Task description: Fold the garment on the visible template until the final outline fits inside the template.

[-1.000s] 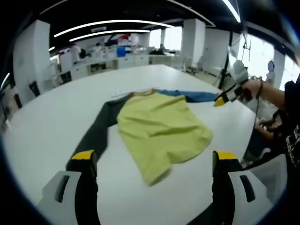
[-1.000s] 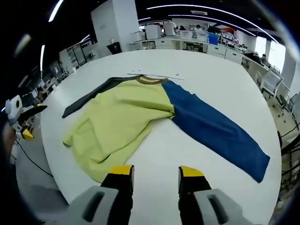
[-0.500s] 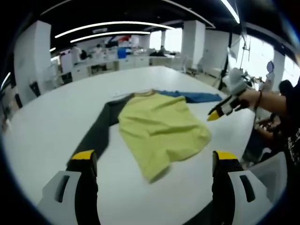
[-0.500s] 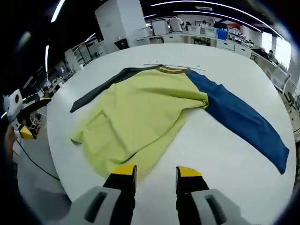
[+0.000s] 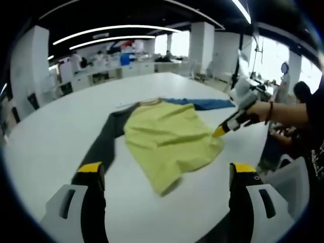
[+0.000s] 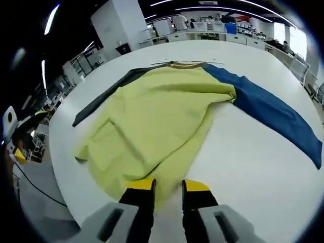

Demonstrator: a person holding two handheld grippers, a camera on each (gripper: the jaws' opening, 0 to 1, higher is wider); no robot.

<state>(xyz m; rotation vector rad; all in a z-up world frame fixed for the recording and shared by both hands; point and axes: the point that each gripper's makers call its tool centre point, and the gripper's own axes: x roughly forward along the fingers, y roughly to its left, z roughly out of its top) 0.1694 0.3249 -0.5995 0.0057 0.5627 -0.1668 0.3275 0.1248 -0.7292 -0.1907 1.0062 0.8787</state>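
A long-sleeved garment lies flat on the white table (image 5: 45, 136). Its body is yellow-green (image 5: 164, 139) (image 6: 152, 116), one sleeve dark (image 5: 104, 144) (image 6: 109, 91), the other blue (image 5: 205, 104) (image 6: 276, 119). My left gripper (image 5: 167, 169) hangs wide open above the near table edge, short of the hem and holding nothing. My right gripper (image 6: 168, 186) is at the hem, its jaws a narrow gap apart with yellow fabric lying between them. In the left gripper view the right gripper (image 5: 221, 130) comes in from the right, held by a hand (image 5: 260, 109), tip at the garment's edge.
The table edge curves close under both grippers (image 6: 66, 192). A person sits by a white chair (image 5: 286, 182) at the right. Desks and pillars (image 5: 200, 45) stand far behind. Thin marks (image 6: 167, 62) lie beside the collar. The left gripper (image 6: 28, 134) shows off the table's left edge.
My right gripper has moved in from the bare table to the yellow hem and its jaws have narrowed. The left gripper has stayed in place.
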